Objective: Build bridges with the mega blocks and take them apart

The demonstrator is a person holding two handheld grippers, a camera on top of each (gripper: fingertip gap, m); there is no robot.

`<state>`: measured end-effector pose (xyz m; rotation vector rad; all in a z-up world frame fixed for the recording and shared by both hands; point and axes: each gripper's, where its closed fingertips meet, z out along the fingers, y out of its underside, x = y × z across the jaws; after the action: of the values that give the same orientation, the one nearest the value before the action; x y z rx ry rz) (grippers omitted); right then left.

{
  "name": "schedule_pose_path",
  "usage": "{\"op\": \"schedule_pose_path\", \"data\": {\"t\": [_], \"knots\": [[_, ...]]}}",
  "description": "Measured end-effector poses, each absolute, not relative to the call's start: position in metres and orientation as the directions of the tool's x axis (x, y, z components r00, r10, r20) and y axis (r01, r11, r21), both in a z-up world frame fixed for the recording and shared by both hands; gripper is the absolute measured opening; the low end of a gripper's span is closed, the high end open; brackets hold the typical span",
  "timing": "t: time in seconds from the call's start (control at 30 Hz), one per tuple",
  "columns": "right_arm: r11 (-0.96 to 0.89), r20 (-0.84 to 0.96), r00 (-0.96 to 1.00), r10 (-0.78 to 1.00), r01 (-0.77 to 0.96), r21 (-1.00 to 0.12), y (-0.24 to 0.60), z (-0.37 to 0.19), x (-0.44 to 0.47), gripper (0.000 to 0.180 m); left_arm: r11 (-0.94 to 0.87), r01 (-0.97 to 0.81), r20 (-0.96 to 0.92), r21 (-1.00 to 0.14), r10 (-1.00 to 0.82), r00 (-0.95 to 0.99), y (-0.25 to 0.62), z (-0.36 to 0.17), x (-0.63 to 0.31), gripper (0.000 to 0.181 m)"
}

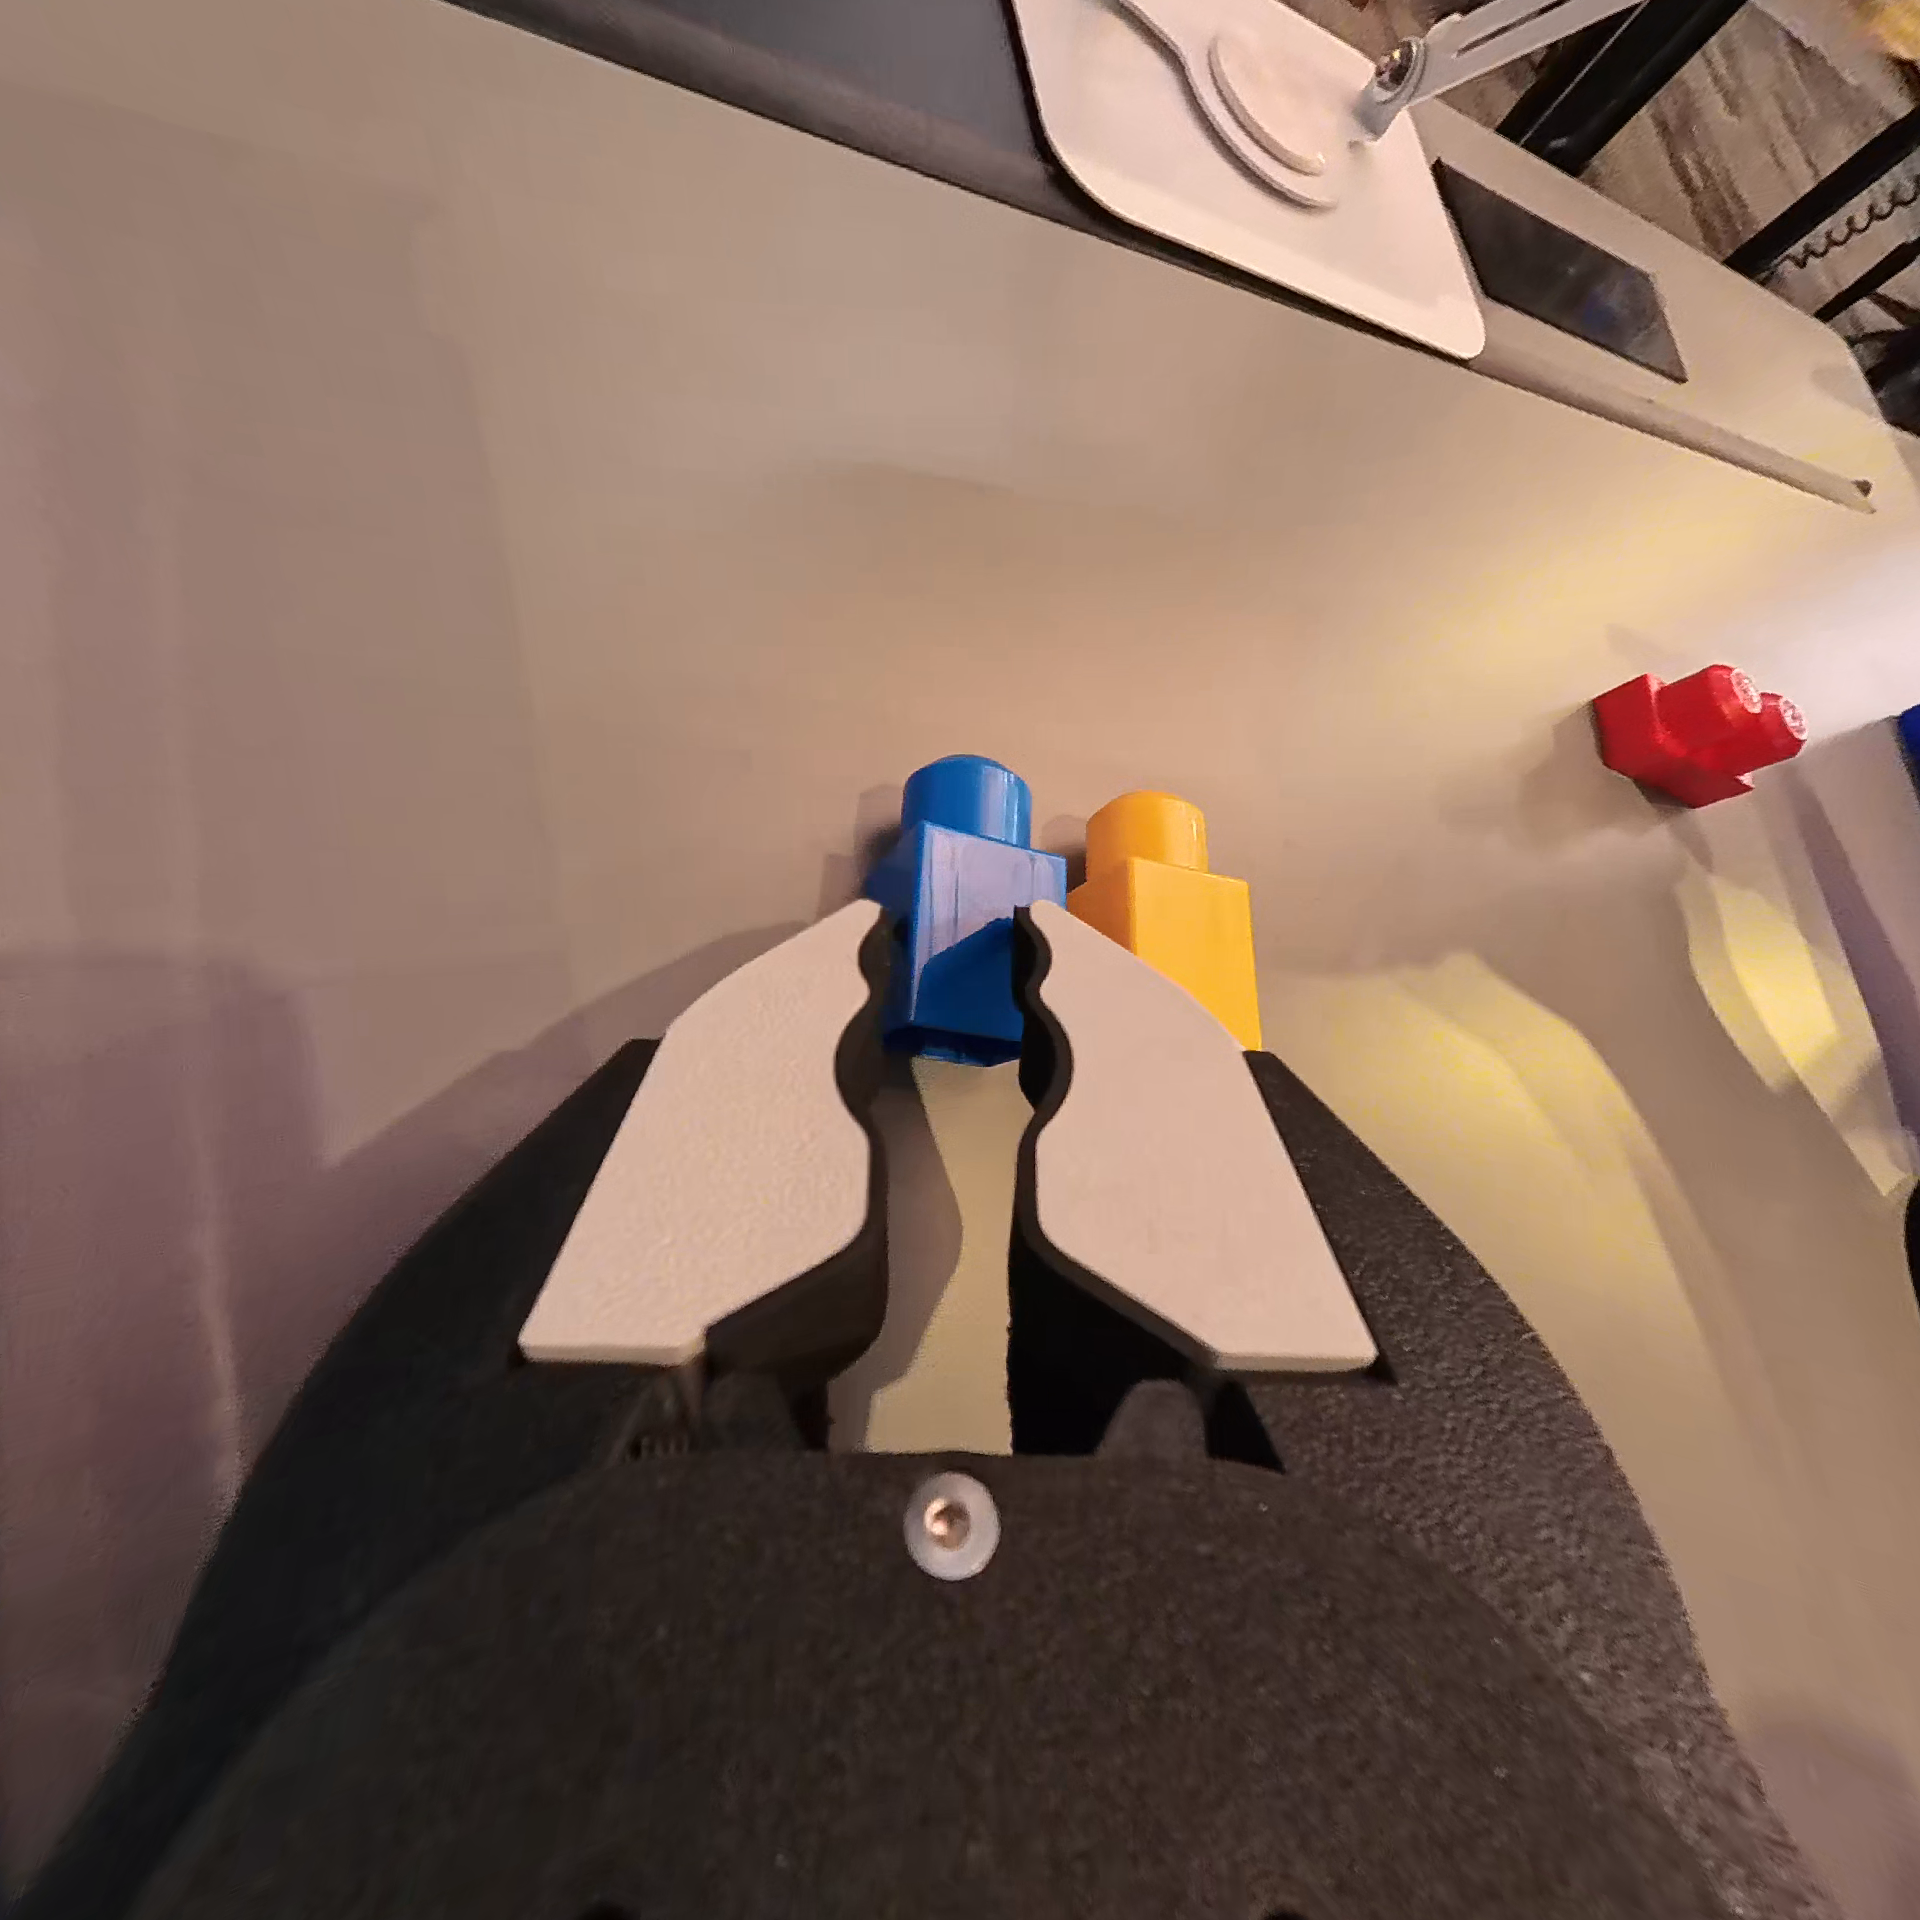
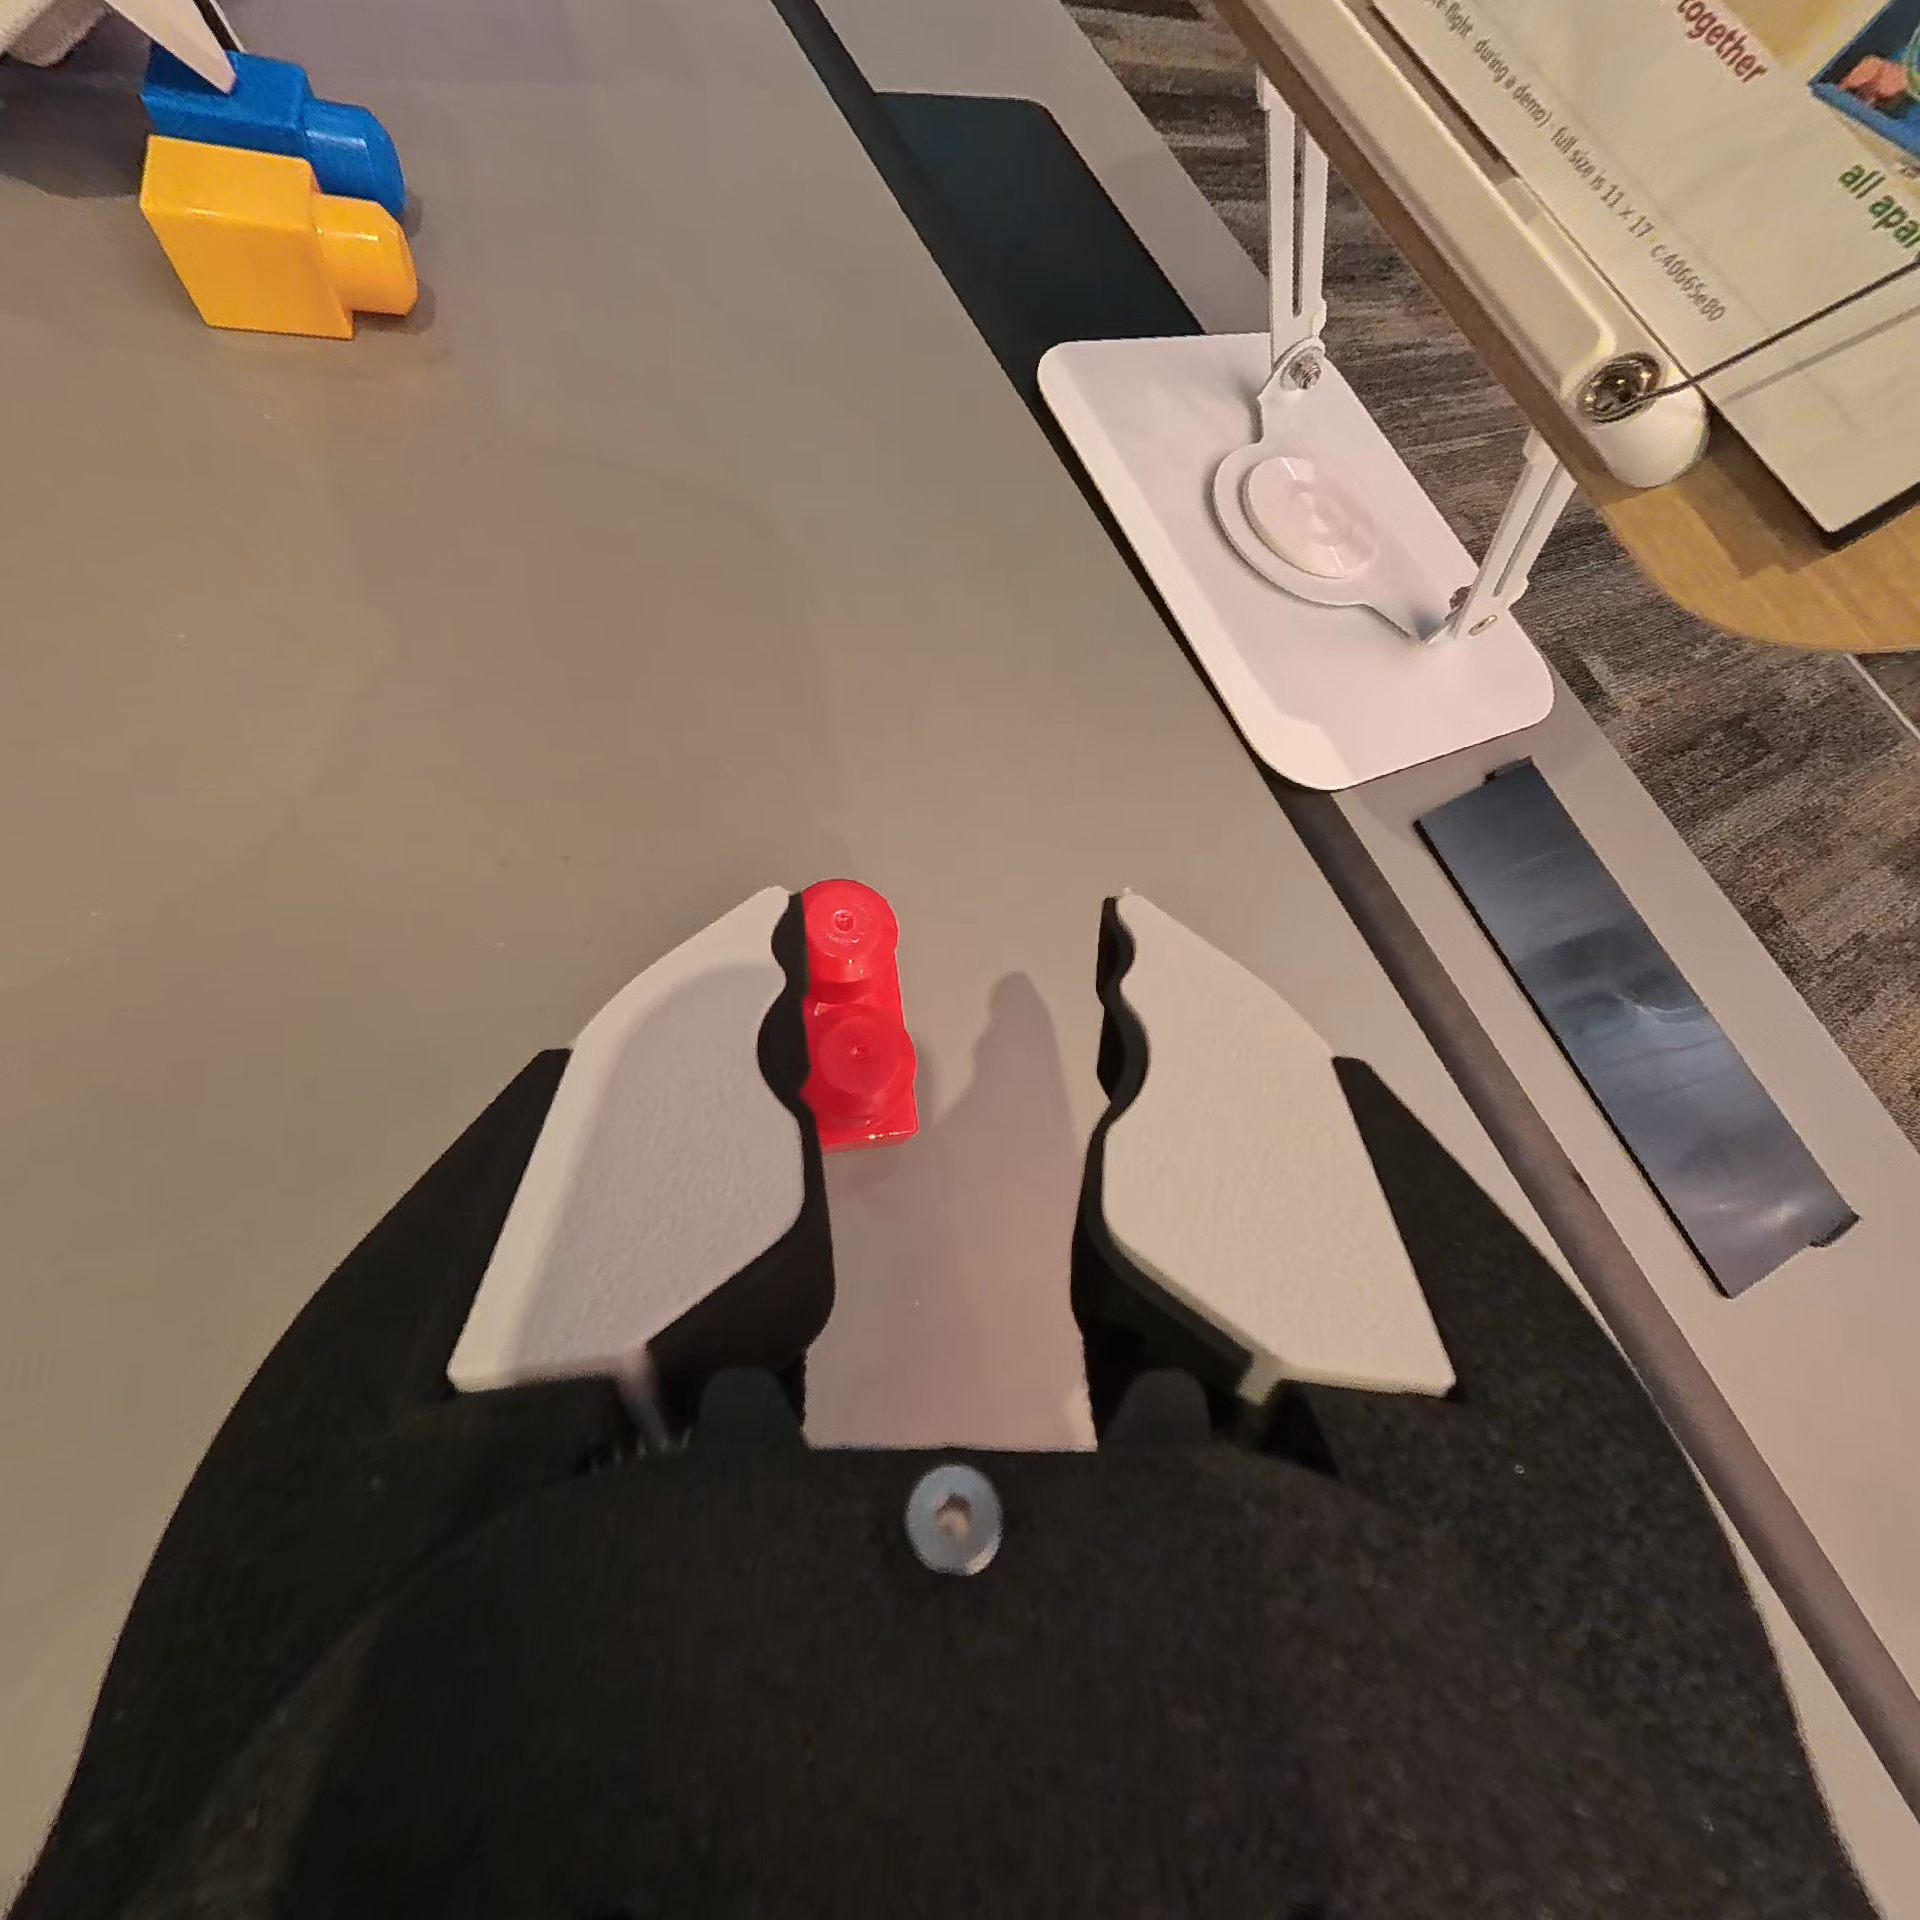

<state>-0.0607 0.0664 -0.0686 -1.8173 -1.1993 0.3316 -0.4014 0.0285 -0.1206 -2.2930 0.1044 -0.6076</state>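
On the grey tabletop (image 2: 520, 623), my left gripper (image 1: 951, 920) clamps the blue single-stud block (image 1: 961, 925), touching the yellow one (image 1: 1169, 914), mid-table. My right gripper (image 2: 945, 914), fingers wide, straddles the red two-stud block (image 2: 857, 1023) nearer the far edge. These look light, rigid and slick, so I'd pinch flat sidewalls.

The left fingers (image 1: 1122, 1049) hide the yellow block's (image 1: 1174, 925) lower corner; another blue piece (image 1: 1910, 732) is edge-cropped.

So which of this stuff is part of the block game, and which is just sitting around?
Part of the job:
blue block, held in the left gripper
yellow block beside it
red block, between the open right gripper's fingers

Just lying about:
white stand base
poster board
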Motion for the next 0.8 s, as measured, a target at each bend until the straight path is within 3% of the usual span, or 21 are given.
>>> {"op": "schedule_pose_path", "data": {"t": [0.8], "knots": [[-0.127,0.248,0.472,0.846,0.631,-0.765,0.066,-0.081,-0.063,0.052,-0.7,0.14,0.421,-0.7,-0.246,0.873,0.027,-0.121,-0.389,0.02]]}}
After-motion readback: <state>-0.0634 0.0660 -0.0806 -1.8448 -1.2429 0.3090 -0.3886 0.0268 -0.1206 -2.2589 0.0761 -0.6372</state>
